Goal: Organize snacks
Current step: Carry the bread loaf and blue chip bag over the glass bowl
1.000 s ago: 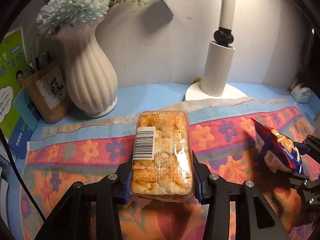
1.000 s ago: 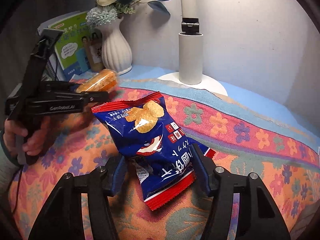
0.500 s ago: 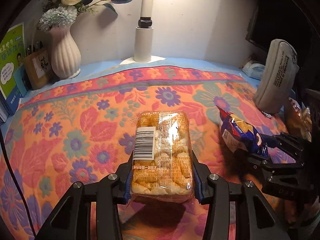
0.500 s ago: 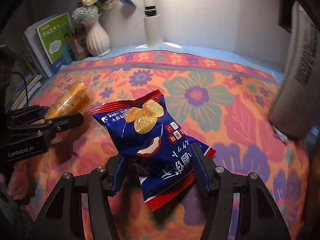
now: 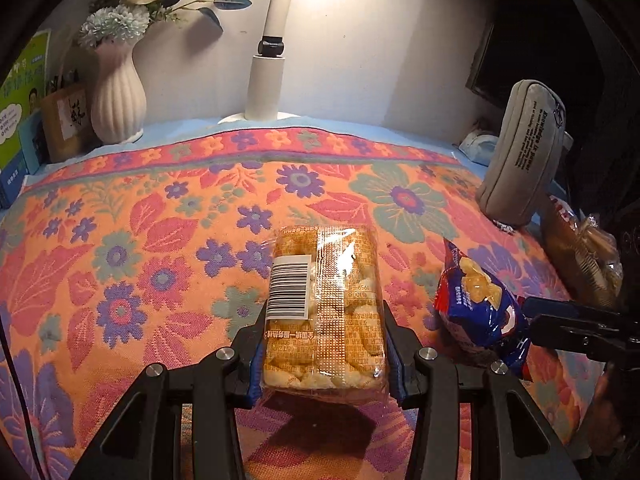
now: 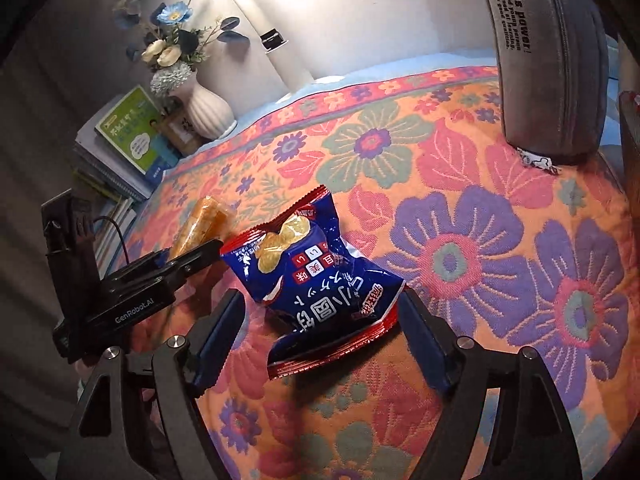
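Note:
My left gripper [image 5: 324,354] is shut on a clear packet of golden puffed snacks [image 5: 324,308] with a barcode label, held above the floral cloth [image 5: 160,240]. That packet also shows in the right wrist view [image 6: 200,228], in the left gripper [image 6: 192,260]. In the right wrist view the blue and red chip bag [image 6: 316,280] sits between the spread fingers of my right gripper [image 6: 320,332]. The left finger stands clear of the bag; the right finger is at its corner. The bag also shows in the left wrist view [image 5: 476,308].
A white ribbed vase [image 5: 118,92] with flowers, a white lamp base [image 5: 266,84] and books [image 6: 128,136] stand at the back. A grey pencil case [image 5: 520,152] stands upright at the right, with more wrapped snacks [image 5: 588,260] beside it.
Both grippers have drawn back from the vase and lamp toward the right side of the cloth. The right gripper's fingers have spread apart around the chip bag.

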### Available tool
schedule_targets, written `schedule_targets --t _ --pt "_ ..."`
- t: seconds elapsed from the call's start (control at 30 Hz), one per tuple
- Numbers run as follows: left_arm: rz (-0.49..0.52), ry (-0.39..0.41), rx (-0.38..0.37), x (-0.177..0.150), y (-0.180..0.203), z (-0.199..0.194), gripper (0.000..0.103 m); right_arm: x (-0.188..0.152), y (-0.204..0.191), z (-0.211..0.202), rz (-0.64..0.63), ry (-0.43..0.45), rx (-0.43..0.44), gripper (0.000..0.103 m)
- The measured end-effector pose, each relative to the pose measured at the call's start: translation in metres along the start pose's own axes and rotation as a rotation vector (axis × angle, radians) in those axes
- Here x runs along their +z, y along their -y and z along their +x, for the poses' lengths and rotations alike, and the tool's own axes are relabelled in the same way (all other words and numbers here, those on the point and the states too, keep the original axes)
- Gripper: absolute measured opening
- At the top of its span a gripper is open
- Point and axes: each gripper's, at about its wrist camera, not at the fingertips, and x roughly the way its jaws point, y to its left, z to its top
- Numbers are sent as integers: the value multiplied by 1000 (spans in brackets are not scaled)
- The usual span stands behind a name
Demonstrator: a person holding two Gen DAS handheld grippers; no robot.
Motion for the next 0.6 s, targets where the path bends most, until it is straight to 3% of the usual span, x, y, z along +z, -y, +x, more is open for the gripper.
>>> schedule_targets --t 0.2,0.3,0.4,0.53,0.6 --pt "-37 8 -32 -1 -7 -1 45 15 -35 20 -246 9 -94 79" --pt "-40 9 -33 -2 -8 -1 45 14 -46 38 -386 -48 -111 80" --pt "-25 11 -29 -2 -5 0 45 6 -44 53 -426 -79 -150 80" --pt "-7 8 -15 -2 -3 1 45 1 -39 49 -405 -42 -156 54" --pt "1 7 -2 -2 -1 1 45 -1 -37 41 -377 -19 -134 50"
